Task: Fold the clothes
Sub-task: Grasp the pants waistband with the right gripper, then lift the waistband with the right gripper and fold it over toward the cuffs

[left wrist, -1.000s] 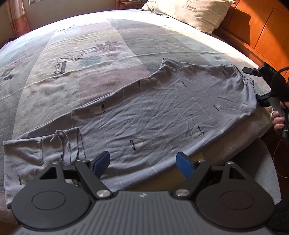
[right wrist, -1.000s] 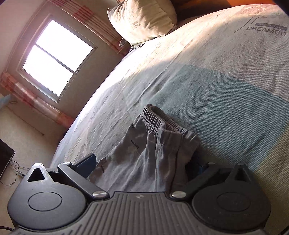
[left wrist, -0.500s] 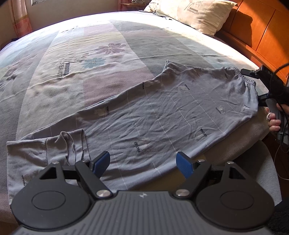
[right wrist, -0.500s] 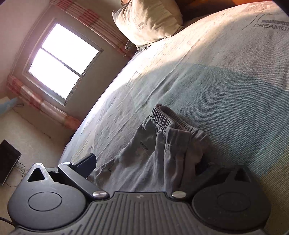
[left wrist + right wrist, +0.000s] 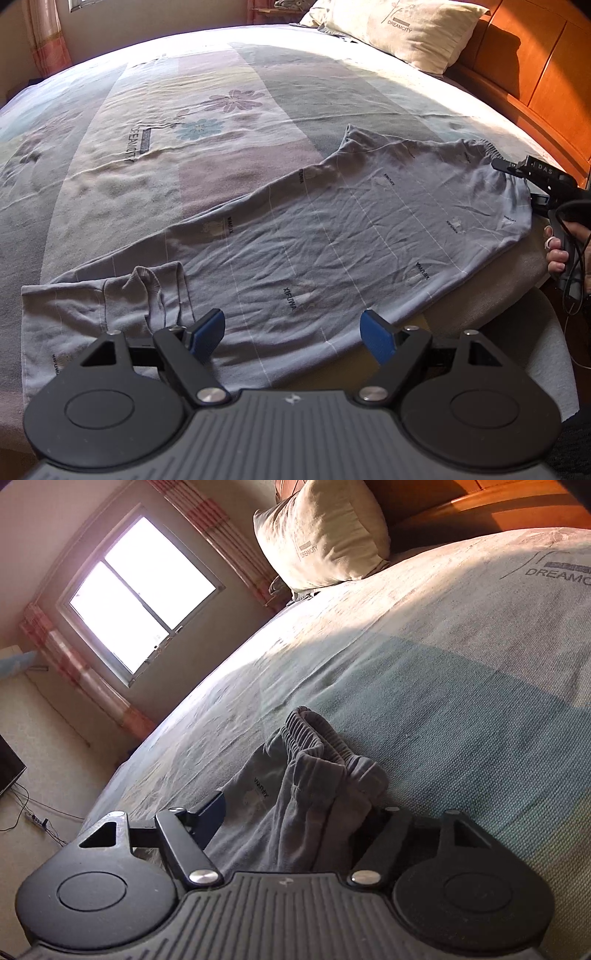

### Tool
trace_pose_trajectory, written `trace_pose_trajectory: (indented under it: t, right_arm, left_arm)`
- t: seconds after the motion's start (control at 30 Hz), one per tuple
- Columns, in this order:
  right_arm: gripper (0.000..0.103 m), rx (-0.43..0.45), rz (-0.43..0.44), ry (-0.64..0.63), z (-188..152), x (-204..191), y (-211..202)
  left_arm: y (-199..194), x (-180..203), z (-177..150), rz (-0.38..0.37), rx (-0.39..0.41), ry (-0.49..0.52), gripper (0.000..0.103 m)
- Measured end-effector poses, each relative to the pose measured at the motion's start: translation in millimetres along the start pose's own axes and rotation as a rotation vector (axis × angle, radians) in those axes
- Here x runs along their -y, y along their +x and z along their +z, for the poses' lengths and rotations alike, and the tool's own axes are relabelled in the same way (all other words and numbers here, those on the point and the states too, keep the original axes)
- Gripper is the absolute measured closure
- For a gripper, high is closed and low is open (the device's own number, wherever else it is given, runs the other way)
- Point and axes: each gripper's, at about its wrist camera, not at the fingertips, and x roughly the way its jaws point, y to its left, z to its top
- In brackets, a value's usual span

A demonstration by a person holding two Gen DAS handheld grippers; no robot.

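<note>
Two grippers work one pair of grey trousers point(image 5: 332, 236) on a bed point(image 5: 184, 110). The left gripper point(image 5: 293, 334) has its blue fingers point(image 5: 207, 330) spread wide and released, holding nothing, poised just above the near edge of the trouser leg. Just left of them a cuff point(image 5: 147, 291) lies rumpled and turned back. The right gripper point(image 5: 295, 830) has its fingers set wide on either side of the bunched elastic waistband point(image 5: 314, 738); whether they pinch the cloth cannot be told. Beyond, the trousers lie spread lengthwise along the bed's near edge, one leg on the other. Over the last second the waistband has slid slightly away from the headboard point(image 5: 535, 74) and the cloth looks flatter, so this reads as smoothing or straightening. A pillow point(image 5: 406, 29) sits far beyond the fingers.
</note>
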Motion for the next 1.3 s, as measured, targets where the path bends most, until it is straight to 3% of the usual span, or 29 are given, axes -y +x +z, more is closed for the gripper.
trace_pose_trajectory:
  t: [0.2,0.27,0.43,0.57,0.67,0.77,0.8,0.83,1.07,1.3]
  right_arm:
    - [0.072,-0.007,-0.05,0.087,4,14,-3]
    - [0.072,-0.014,-0.043,0.137,6,16,-4]
    - [0.033,-0.021,-0.003,0.11,7,10,2]
    - [0.032,-0.027,0.03,0.088,9,6,8]
    - [0.039,-0.032,0.031,0.078,10,3,9]
    - [0.067,-0.039,0.001,0.074,11,1,7]
    - [0.083,-0.041,-0.009,0.073,11,1,6]
    - [0.087,-0.044,-0.019,0.072,12,0,5]
    - [0.085,-0.056,-0.084,0.058,14,-6,-1]
    - [0.086,-0.029,-0.077,-0.086,13,-56,-24]
  left_arm:
    - [-7,-1,-3,-0.007,0.02,-0.005,0.022]
    - [-9,-2,-4,-0.008,0.021,-0.005,0.022]
    - [-9,-8,-4,-0.003,0.016,-0.025,0.022]
    - [-9,-5,-3,-0.011,0.022,-0.019,0.022]
    - [-8,-4,-2,-0.018,0.022,-0.013,0.022]
    - [-6,-4,-1,-0.009,0.015,-0.006,0.022]
    - [-6,-4,-1,-0.01,0.015,-0.005,0.022]
    - [-7,-5,-1,-0.01,0.018,-0.002,0.022]
    - [-17,-16,-1,0.019,0.022,0.029,0.022]
    - [-25,-30,-9,0.034,0.026,0.033,0.022]
